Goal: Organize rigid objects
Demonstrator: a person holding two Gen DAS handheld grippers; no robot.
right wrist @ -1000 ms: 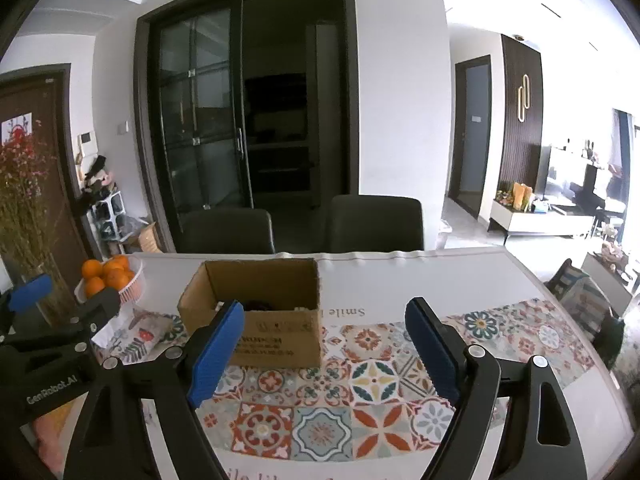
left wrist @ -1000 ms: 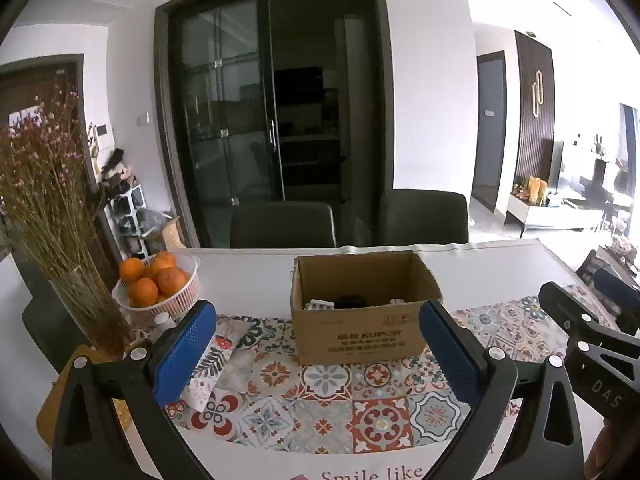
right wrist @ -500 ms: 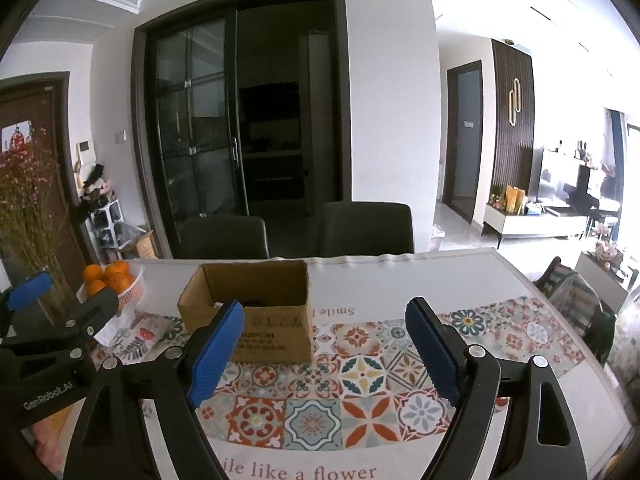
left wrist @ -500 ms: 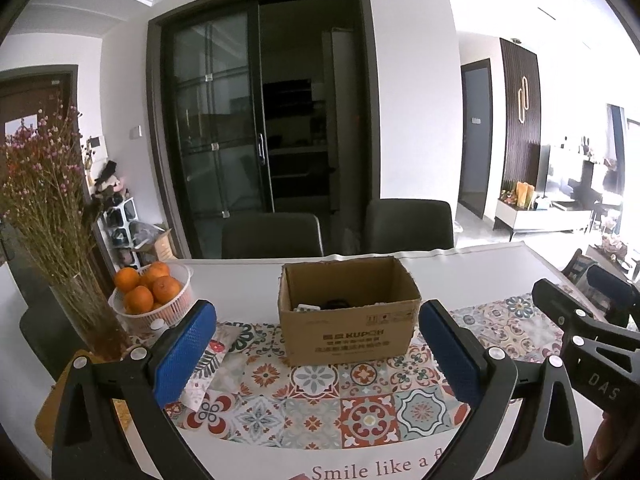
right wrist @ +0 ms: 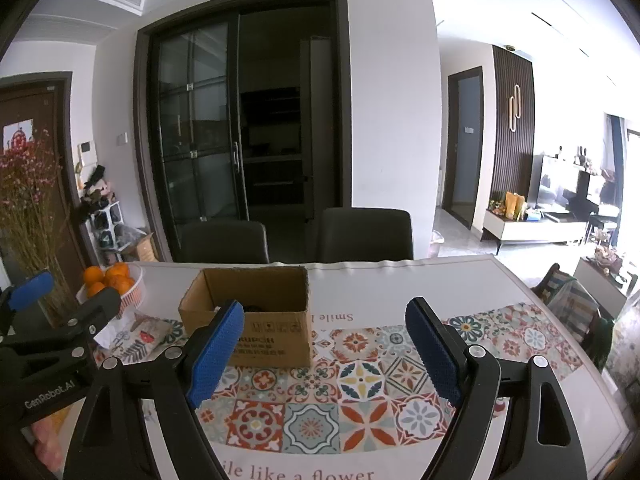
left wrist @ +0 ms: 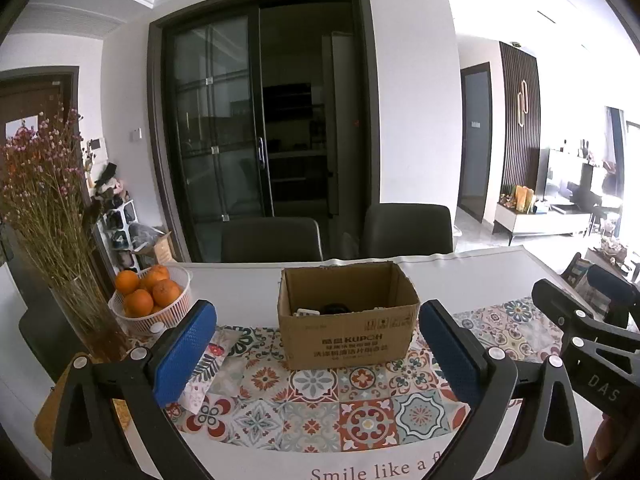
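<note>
Box (left wrist: 347, 316) at 12 o'clock on surface (left wrist: 240, 292), holding a few small items. Left tongs (left wrist: 316, 354) and right tongs (right wrist: 322, 350) both spread apart, empty. Risk: reaching in blind, clipping the cardboard rim, shoving it. Versus earlier: sits lower in view, more ceiling showing.

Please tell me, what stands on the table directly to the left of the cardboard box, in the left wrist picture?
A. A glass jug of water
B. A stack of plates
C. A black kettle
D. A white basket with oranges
D: in the left wrist view a white basket heaped with oranges stands on the table left of the open cardboard box, beside a vase of dried flowers.
</note>
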